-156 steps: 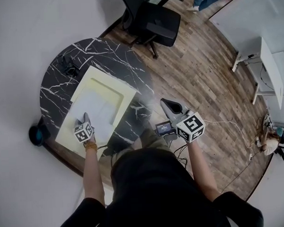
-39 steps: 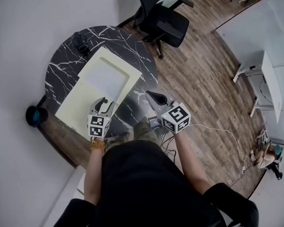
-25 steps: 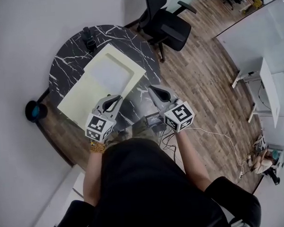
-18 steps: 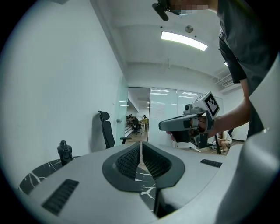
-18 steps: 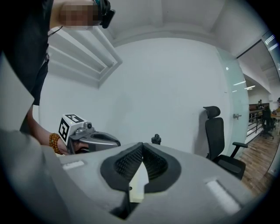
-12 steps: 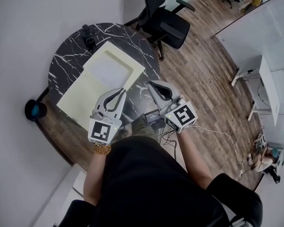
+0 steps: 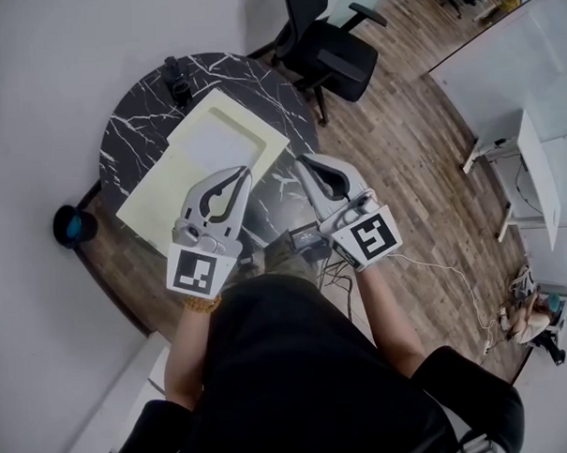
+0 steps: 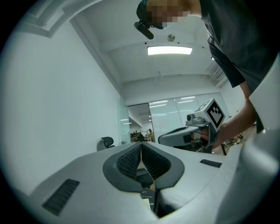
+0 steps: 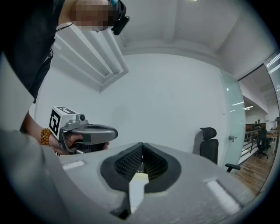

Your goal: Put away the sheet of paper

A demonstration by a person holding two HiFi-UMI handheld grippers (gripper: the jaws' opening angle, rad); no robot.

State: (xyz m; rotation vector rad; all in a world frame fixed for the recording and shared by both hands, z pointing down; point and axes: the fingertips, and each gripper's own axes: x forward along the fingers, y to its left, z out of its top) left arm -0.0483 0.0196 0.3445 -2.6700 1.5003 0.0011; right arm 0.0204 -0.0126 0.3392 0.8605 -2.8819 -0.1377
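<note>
Sheet of paper (image 7: pixel 219 144) lies in the cream tray (image 7: pixel 156 203) on the tabletop (image 7: pixel 125 134), apparently stowed. Left gripper (image 7: pixel 240 173) and right gripper (image 7: pixel 302 162): jaws closed, empty. Advise keeping both clear of the tray.

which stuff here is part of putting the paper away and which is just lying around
Job: sheet of paper, lying in the cream folder; left gripper and right gripper, both shut and empty.
Lying about: small black object on the marble table; office chair; teal thing beside the table.
</note>
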